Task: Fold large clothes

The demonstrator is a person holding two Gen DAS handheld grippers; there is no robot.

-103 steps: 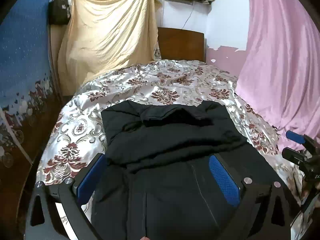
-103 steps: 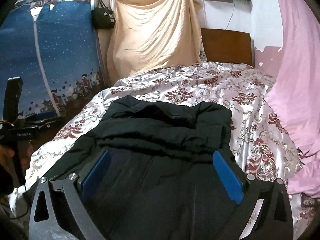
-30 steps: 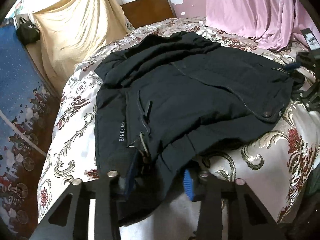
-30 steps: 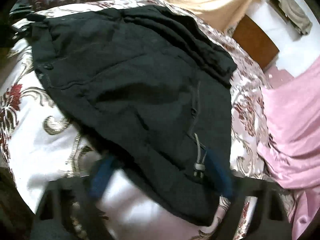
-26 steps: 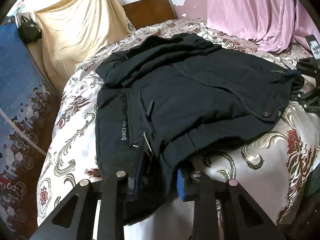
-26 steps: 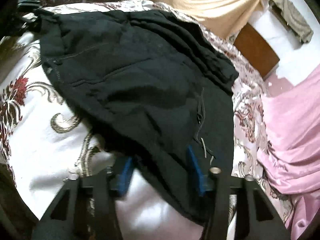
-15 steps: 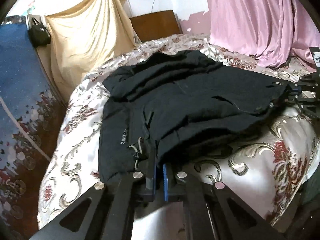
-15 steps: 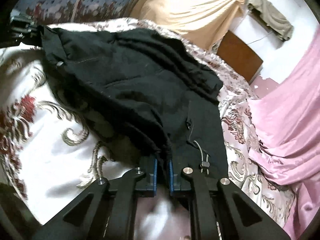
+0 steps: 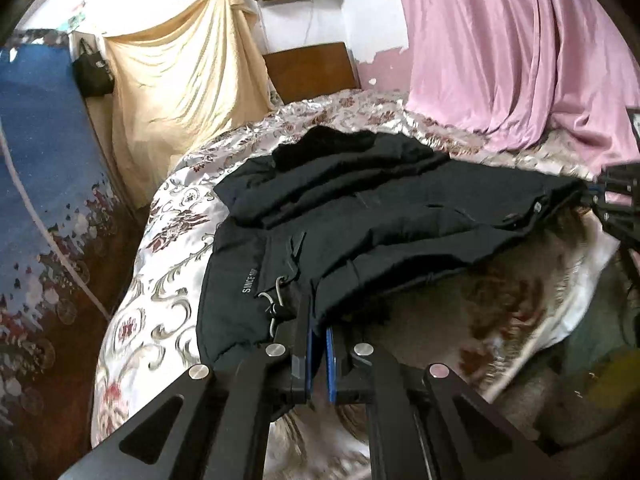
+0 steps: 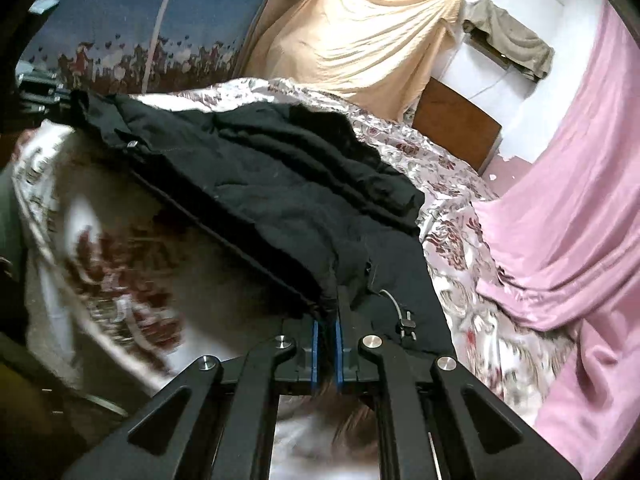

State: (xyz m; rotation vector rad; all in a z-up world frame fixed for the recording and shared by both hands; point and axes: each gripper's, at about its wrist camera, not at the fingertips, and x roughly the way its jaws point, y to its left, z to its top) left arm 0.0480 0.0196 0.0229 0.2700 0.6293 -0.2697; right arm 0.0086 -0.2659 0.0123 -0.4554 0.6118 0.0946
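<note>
A large black jacket (image 9: 360,208) lies across the floral satin bedspread (image 9: 160,280); it also shows in the right wrist view (image 10: 280,184). My left gripper (image 9: 319,332) is shut on the jacket's bottom hem at its left corner, beside a white "SINCE" print and a drawcord. My right gripper (image 10: 327,320) is shut on the hem at the other corner, next to a cord toggle (image 10: 406,322). The hem edge is lifted off the bed between the two grippers. The right gripper also shows at the right edge of the left wrist view (image 9: 616,200).
A wooden headboard (image 9: 312,72) stands at the far end of the bed. A pink curtain (image 9: 520,48) hangs on the right, a beige cloth (image 9: 180,92) and a blue patterned cover (image 9: 36,160) on the left. A black bag (image 9: 94,74) hangs on the wall.
Both grippers came down from above the jacket to its bottom hem and closed on its two corners. The hem has since been raised off the bed.
</note>
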